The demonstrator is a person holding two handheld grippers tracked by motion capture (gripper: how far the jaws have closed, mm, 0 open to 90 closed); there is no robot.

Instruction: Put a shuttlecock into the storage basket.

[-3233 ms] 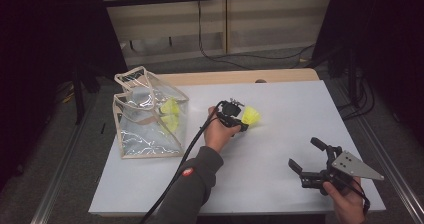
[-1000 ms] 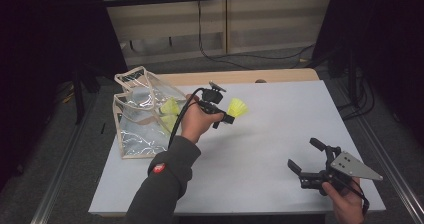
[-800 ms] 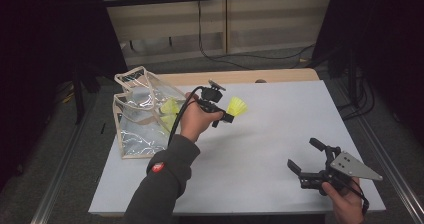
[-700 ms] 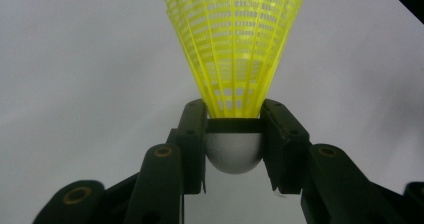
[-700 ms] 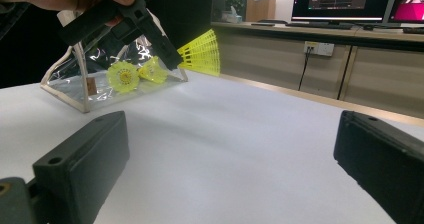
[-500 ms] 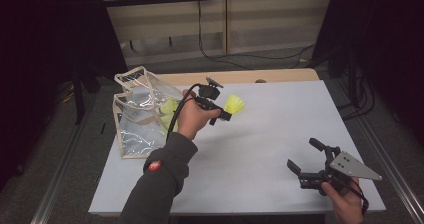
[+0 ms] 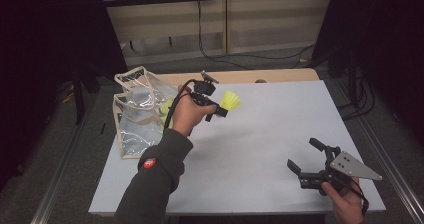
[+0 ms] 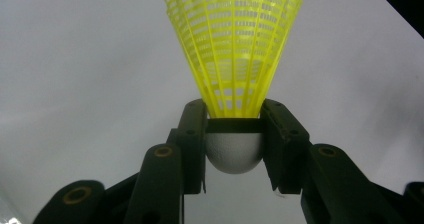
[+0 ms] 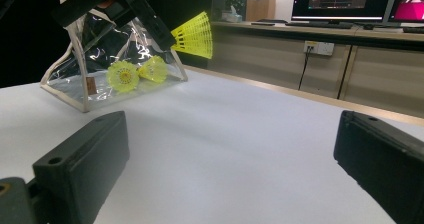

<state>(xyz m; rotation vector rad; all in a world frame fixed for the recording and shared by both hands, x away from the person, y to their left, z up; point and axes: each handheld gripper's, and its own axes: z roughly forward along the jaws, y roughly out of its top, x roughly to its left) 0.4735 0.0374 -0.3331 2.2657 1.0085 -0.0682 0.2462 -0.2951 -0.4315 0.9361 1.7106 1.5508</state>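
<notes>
One yellow shuttlecock (image 8: 235, 49) held above the table (image 7: 280, 134), just right of the clear bag (image 7: 137, 114).

The left gripper (image 7: 220, 106) clamps its white cork base (skirt pointing right); two more yellow shuttlecocks (image 9: 135, 74) lie inside the bag at far left. The right gripper (image 7: 305, 156), near right, has its jaws spread wide and empty.

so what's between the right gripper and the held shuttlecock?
Bare white table in the high view; nothing lies between the open right gripper and the shuttlecock in the left gripper.
</notes>
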